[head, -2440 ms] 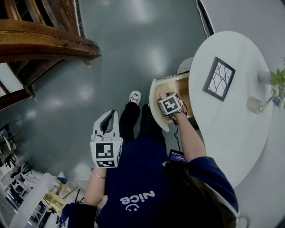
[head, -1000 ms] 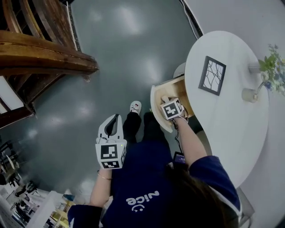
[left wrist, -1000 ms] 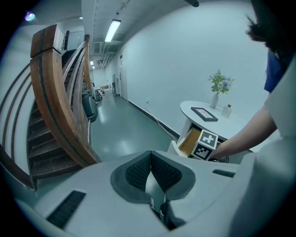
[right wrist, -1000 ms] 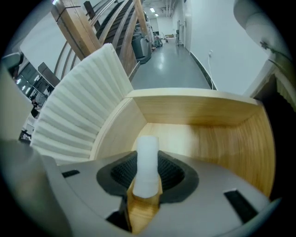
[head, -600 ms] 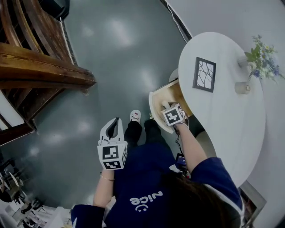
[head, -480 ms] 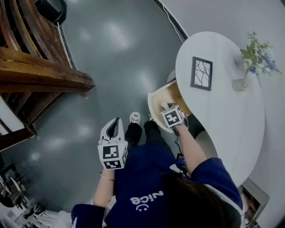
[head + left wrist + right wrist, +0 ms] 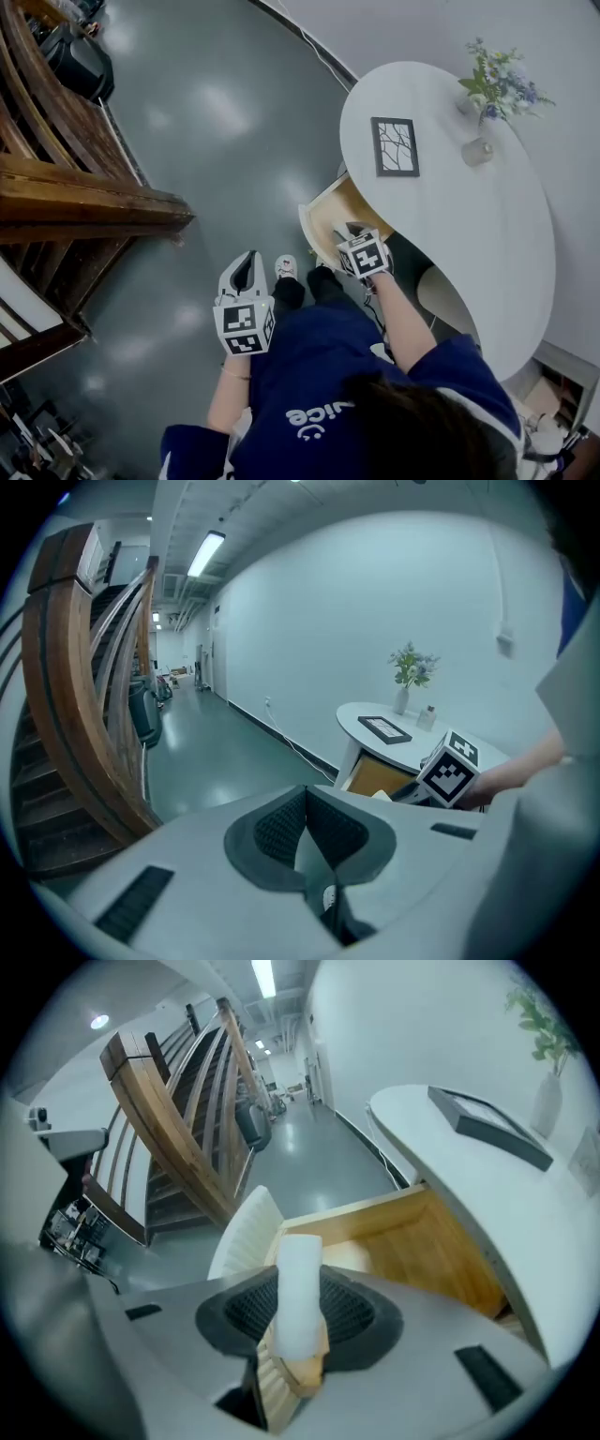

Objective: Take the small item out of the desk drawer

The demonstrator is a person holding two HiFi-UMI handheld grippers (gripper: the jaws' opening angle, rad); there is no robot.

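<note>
My right gripper (image 7: 349, 234) is shut on a small block (image 7: 300, 1309) with a white top and a ribbed wooden underside, which stands up between the pads. It hovers at the front edge of the open wooden drawer (image 7: 427, 1246), under the white round desk (image 7: 469, 234). The drawer's white ribbed front (image 7: 246, 1234) lies just beyond the block. My left gripper (image 7: 245, 270) hangs over the grey floor to the left of the person's legs, shut with nothing in it; in its own view the pads (image 7: 281, 829) meet.
On the desk stand a dark picture frame (image 7: 395, 146), a vase of flowers (image 7: 492, 86) and a small bottle (image 7: 476, 150). A wooden staircase (image 7: 89, 197) runs along the left. Grey floor (image 7: 216, 122) lies between it and the desk.
The head view has swung, so the desk now lies more slantwise. The right gripper, still holding the block, has drawn back slightly toward the drawer's front. The left gripper has hardly moved.
</note>
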